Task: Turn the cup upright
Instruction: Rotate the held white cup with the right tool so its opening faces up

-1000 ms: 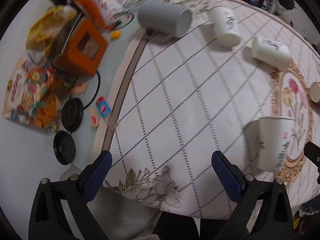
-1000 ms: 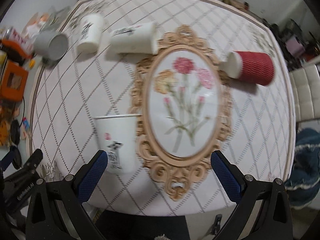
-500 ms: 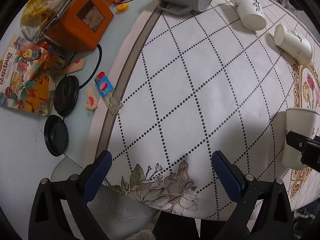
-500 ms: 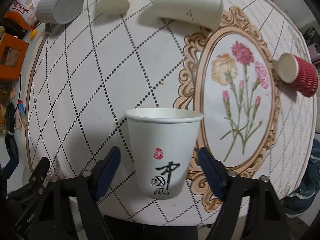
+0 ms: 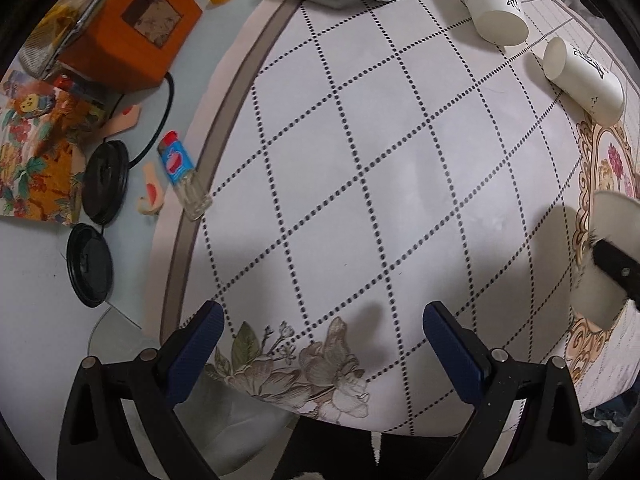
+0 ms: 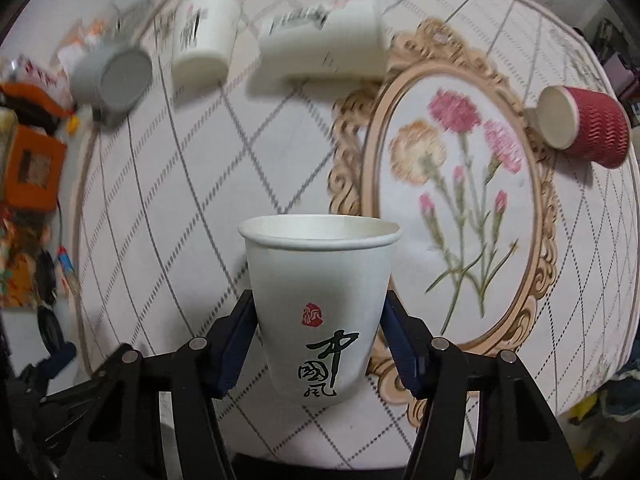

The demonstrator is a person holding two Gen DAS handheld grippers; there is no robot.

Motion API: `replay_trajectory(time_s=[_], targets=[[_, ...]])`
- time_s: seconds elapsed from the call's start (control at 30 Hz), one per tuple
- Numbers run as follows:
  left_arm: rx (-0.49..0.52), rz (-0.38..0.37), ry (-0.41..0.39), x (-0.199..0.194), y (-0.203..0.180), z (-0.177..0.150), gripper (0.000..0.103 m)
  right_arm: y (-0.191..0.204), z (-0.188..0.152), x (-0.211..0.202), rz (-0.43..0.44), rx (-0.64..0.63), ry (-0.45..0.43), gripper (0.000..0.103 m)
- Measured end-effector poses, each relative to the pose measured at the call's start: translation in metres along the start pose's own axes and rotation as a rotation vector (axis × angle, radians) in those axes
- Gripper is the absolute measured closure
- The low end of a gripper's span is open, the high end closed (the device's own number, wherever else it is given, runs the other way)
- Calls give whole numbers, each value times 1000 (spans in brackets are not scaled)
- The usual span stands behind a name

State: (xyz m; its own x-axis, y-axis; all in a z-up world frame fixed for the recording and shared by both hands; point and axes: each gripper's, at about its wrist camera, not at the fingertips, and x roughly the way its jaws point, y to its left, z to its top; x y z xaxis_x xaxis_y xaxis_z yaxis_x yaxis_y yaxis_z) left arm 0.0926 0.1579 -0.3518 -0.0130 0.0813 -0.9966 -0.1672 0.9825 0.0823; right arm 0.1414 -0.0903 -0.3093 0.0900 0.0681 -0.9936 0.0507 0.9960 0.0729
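The cup (image 6: 318, 312) is gripped at mid-wall by the right gripper (image 6: 318, 344); the blue pads (image 6: 236, 344) are pressed against both sides; the mouth is turned up and the printed characters are read the right way round. In the left view the same cup (image 5: 610, 260) is seen at the right edge, over the mat's (image 5: 360, 160) gold border, with a black finger across it; whether its base is seated on the mat or held just clear cannot be told, since the base is hidden in both views.

The left gripper (image 5: 320, 344) is held wide apart and empty above the near edge of the mat; nothing lies between its pads.

For this cup the turn is judged essentially done; setting down and release are judged to remain. Four vessels are left on their sides: a grey mug (image 6: 112, 78), two white cups (image 6: 204, 36) (image 6: 324, 40), and a red cup (image 6: 582, 126) well apart at the far right; if all are meant by the task, most of the work is judged outstanding.
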Motion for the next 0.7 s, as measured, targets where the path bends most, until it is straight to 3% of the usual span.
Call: replay_trajectory(time_s=[0.23,0.4,0.53,0.7], targets=[[12,-23,-1,5,-18,31,1,-21,10,-24,7,47,-305,39],[37,-11,-18,18,-38,46,1,-15,16,-9,-62,63,-510,39],[86,9,-34,24,-52,49,1,-14,13,3,-98,50,-582,39],[118,20,-46,24,-62,44,1,-8,1,2,-132,-11,-599,39]])
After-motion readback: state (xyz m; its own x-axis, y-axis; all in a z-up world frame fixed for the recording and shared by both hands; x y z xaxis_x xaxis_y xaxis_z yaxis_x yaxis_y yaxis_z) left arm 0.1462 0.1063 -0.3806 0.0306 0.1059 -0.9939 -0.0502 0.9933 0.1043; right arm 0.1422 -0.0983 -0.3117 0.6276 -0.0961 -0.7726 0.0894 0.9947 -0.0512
